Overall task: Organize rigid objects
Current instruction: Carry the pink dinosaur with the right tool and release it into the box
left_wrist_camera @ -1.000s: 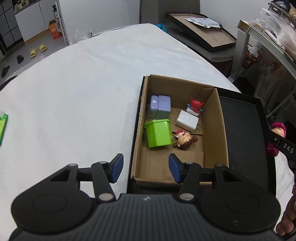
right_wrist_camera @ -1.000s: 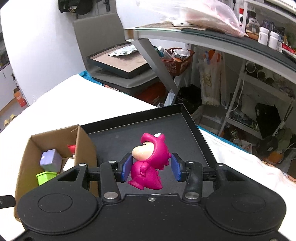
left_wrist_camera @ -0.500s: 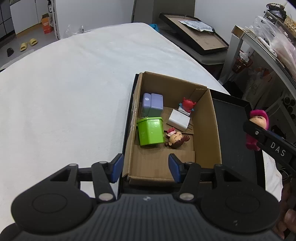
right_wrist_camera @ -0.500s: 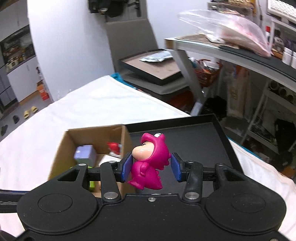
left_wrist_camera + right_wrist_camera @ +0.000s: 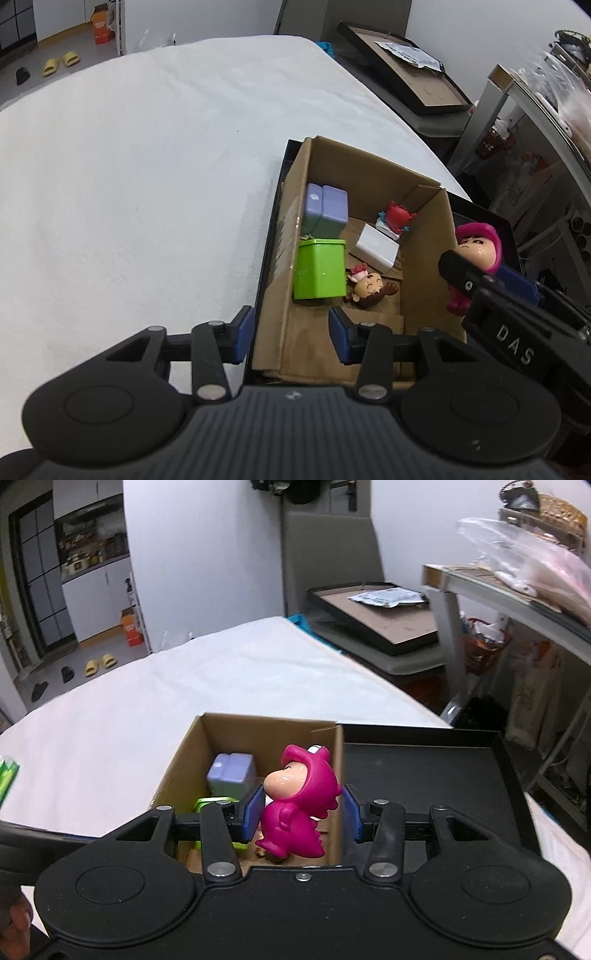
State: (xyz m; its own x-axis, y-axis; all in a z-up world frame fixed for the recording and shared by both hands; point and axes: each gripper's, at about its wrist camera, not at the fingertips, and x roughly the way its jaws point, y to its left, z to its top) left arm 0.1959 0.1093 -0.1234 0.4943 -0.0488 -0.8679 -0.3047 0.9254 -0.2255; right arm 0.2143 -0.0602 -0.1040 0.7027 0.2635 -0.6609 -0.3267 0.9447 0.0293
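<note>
A pink dinosaur-suit figure (image 5: 299, 805) is clamped between the blue pads of my right gripper (image 5: 301, 814), which is shut on it. The figure hangs above the right wall of the open cardboard box (image 5: 424, 236). Inside the box are a green box (image 5: 319, 269), a purple box (image 5: 327, 210), a white block (image 5: 376, 245), a red figure (image 5: 397, 216) and a small doll (image 5: 369, 288) lying down. My left gripper (image 5: 291, 338) straddles the box's near-left corner. Its jaws are closing, with the wall between them and the pads not pressing on it.
The box stands in the left part of a black tray (image 5: 424, 775) on a white-covered table (image 5: 147, 184). A green packet (image 5: 7, 779) lies at the table's left edge. Beyond the table are a grey chair (image 5: 328, 554), stacked trays (image 5: 388, 620) and a cluttered shelf (image 5: 517, 602).
My right gripper has carried the pink figure leftward, from over the black tray to over the box. My left gripper has sunk toward the box's near corner and its jaws have narrowed.
</note>
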